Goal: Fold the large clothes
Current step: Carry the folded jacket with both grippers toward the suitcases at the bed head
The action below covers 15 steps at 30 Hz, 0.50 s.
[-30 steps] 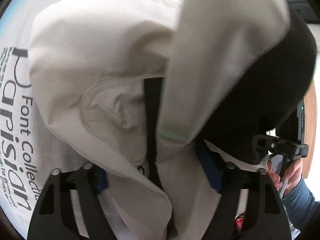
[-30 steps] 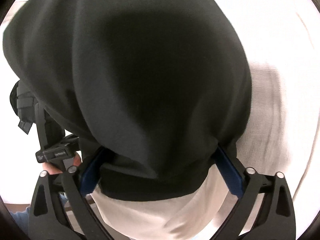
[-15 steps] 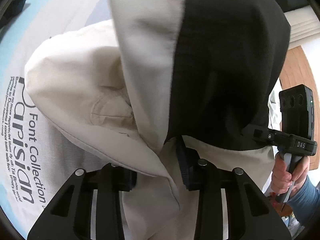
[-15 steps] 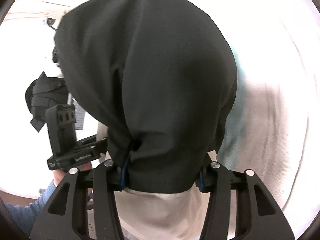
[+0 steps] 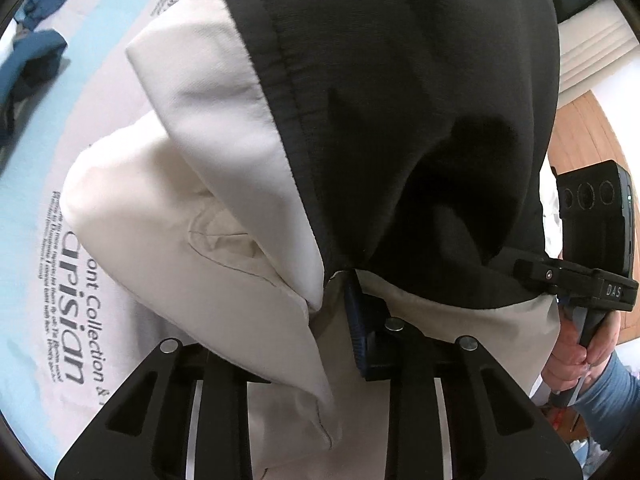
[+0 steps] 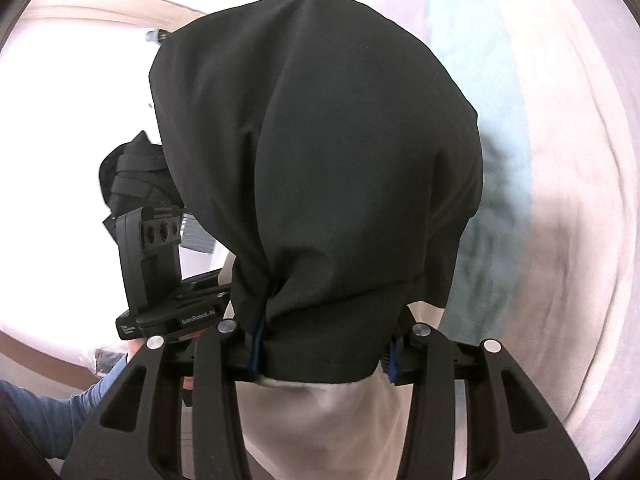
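A large garment of cream fabric (image 5: 208,240) and black fabric (image 5: 420,120) hangs bunched in front of both cameras. My left gripper (image 5: 320,312) is shut on its edge where cream and black meet; only the right blue pad (image 5: 356,332) shows. My right gripper (image 6: 324,344) is shut on the black fabric (image 6: 340,180), with cream cloth (image 6: 320,420) hanging below. The right gripper also shows in the left wrist view (image 5: 592,272), and the left gripper in the right wrist view (image 6: 160,280). The two are close together, and the garment is lifted off the surface.
A pale blue and white printed sheet (image 5: 52,288) covers the surface below. Blue clothes (image 5: 28,60) lie at its far left. A wooden floor (image 5: 580,136) shows at the right. The surface shows as pale cloth (image 6: 560,200) in the right wrist view.
Both grippers have closed tighter on the garment and lifted it. The black fabric has swung over more of the left wrist view, and more of the sheet and blue clothes shows.
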{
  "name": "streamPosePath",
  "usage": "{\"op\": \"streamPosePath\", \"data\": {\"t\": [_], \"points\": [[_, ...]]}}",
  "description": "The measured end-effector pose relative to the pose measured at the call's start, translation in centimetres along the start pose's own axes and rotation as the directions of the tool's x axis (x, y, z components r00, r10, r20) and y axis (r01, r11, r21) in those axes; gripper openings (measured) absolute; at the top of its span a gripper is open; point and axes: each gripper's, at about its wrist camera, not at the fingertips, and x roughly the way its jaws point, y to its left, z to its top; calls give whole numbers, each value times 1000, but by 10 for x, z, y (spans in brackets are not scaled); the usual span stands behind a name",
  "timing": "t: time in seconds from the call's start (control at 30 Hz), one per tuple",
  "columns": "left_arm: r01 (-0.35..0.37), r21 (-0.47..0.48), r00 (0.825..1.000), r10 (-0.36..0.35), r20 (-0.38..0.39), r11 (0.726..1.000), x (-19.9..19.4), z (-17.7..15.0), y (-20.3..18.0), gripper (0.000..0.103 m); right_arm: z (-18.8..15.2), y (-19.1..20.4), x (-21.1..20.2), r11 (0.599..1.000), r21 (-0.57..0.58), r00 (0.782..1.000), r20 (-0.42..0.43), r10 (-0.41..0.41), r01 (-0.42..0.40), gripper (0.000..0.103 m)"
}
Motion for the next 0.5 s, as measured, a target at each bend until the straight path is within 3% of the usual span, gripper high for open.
{"op": "streamPosePath", "data": {"t": [0.27, 0.5], "points": [[11, 34, 997, -14, 81, 999, -45, -11, 9, 26, 11, 37, -13, 998, -69, 999, 53, 12, -8, 40], [-22, 60, 992, 14, 127, 998, -108, -7, 44, 26, 31, 103, 10, 992, -124, 997, 83, 5, 5, 40]]}}
